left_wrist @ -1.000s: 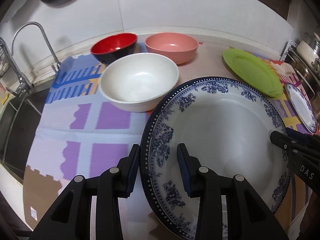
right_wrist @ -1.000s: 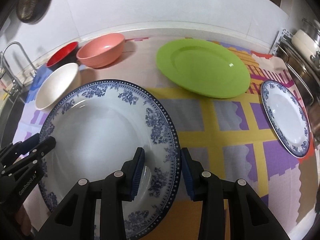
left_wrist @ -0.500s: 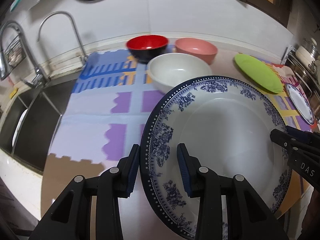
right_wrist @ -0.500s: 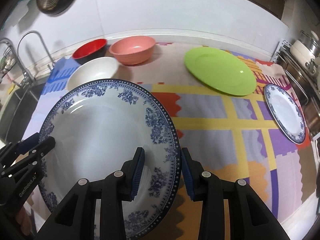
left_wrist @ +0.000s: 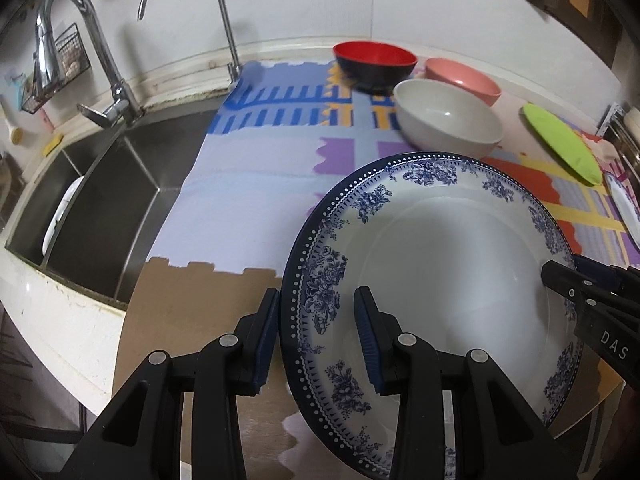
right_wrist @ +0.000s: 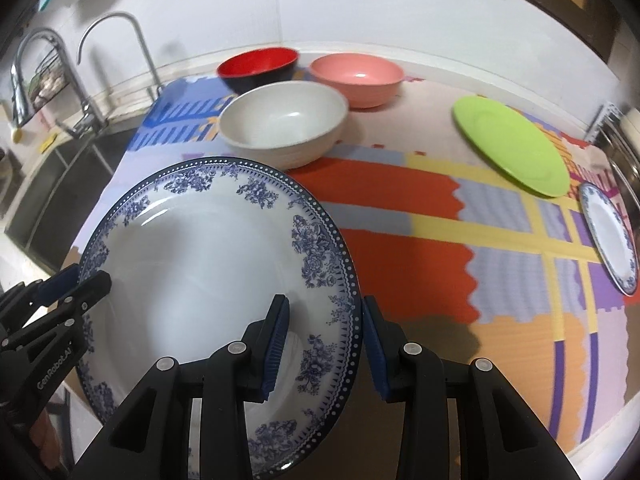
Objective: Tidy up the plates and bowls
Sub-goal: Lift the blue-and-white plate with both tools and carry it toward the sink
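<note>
Both tongs clamp one large white china plate with a blue floral rim (left_wrist: 440, 280): left tongs (left_wrist: 316, 336) on its left edge, right tongs (right_wrist: 324, 340) on its right edge, holding it raised above the patterned surface (right_wrist: 420, 208).

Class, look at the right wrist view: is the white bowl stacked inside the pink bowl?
No. The white bowl sits on the mat by itself, in front of the pink bowl, which is empty.
</note>
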`<state>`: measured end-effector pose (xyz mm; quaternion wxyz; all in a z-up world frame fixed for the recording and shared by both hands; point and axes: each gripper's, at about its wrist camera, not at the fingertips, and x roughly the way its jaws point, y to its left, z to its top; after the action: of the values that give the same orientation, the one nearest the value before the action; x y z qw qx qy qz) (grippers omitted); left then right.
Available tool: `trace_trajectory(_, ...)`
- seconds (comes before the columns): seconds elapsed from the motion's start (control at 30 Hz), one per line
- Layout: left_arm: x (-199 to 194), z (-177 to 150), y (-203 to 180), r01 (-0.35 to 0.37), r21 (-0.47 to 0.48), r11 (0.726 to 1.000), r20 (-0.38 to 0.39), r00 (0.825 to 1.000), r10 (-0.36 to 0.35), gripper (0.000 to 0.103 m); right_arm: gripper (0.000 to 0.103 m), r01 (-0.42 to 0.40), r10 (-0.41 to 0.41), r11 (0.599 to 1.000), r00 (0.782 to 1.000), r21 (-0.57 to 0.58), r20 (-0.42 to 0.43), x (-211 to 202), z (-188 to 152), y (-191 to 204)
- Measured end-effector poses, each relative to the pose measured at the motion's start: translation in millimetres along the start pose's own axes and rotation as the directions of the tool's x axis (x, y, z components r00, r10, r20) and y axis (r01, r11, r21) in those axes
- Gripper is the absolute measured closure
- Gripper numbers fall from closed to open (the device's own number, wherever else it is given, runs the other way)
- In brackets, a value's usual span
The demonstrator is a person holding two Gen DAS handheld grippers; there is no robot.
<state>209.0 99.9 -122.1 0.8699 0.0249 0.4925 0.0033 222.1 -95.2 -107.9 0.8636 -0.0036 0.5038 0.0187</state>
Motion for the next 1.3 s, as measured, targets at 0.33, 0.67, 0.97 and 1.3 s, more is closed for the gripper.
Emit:
trace_trajectory(0.33,20.8,-3.8,5.1,0.004,0.005,1.000,-0.049,0.999,-0.004,0.065,0.065,-0.005,0.004,1.000,0.999,-0.003,-0.050,22.7,-3.1,15.4)
trace_trajectory(0.67,34.1,-4.9,5.9,0.004,0.007,1.000,-0.082,0.997,-0.003,0.065,0.065,-0.001,0.001,1.000,0.996,0.004,-0.086,37.0,-5.2,16.8)
trace_trajectory(0.97,35.5,-6.3,4.5,-0.003,0.012,1.000,-0.081,0.997,0.004,0.065,0.065,-0.009,0.010,1.000,0.994,0.013,-0.108,42.2,-7.1,16.7)
trace_trajectory(1.3,24.0,-1.6,6.1,-0.041,0.031,0.999,-0.026,0.999,0.042,0.054,0.064,0.000,0.002,1.000,0.996,0.024,-0.086,41.7,-8.7,16.0)
